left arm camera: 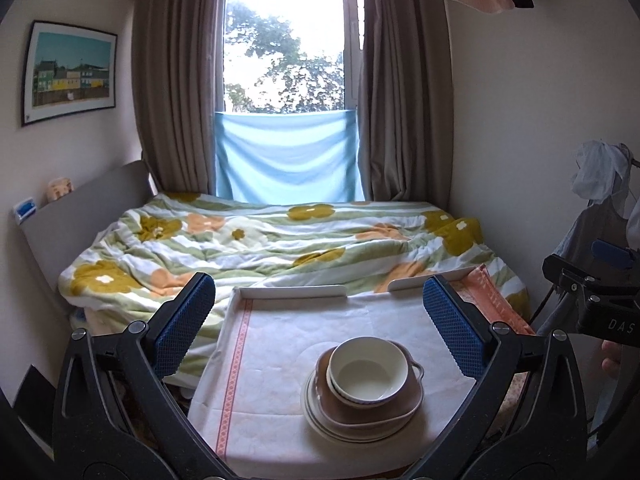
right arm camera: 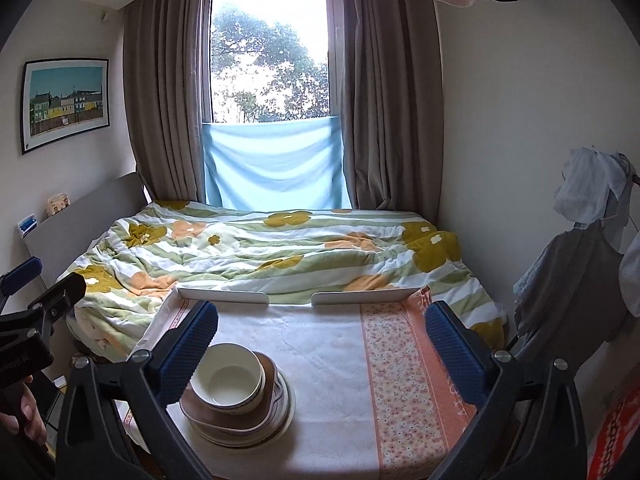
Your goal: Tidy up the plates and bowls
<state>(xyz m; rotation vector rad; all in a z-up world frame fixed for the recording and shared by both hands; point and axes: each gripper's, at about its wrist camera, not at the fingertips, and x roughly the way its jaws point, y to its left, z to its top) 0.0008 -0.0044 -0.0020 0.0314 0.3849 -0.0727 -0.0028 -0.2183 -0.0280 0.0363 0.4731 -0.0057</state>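
A white bowl (left arm camera: pixel 366 374) sits in a brown handled dish (left arm camera: pixel 394 410), which sits on a stack of cream plates (left arm camera: pixel 320 420) on the cloth-covered table (left arm camera: pixel 272 344). The stack also shows in the right wrist view, with the bowl (right arm camera: pixel 232 376), the brown dish (right arm camera: pixel 269 372) and the plates (right arm camera: pixel 286 400). My left gripper (left arm camera: pixel 320 320) is open and empty, above and behind the stack. My right gripper (right arm camera: pixel 320 344) is open and empty, to the right of the stack; its left finger (right arm camera: pixel 188 352) overlaps the stack's left side in view.
A bed with a flowered quilt (left arm camera: pixel 260 244) lies beyond the table. White rails (left arm camera: pixel 292 292) edge the table's far side. A pink patterned cloth (right arm camera: pixel 400 380) covers the table's right part. Clothes hang on a rack (right arm camera: pixel 580 272) at the right. The right gripper's body (left arm camera: pixel 600 292) shows at the right edge.
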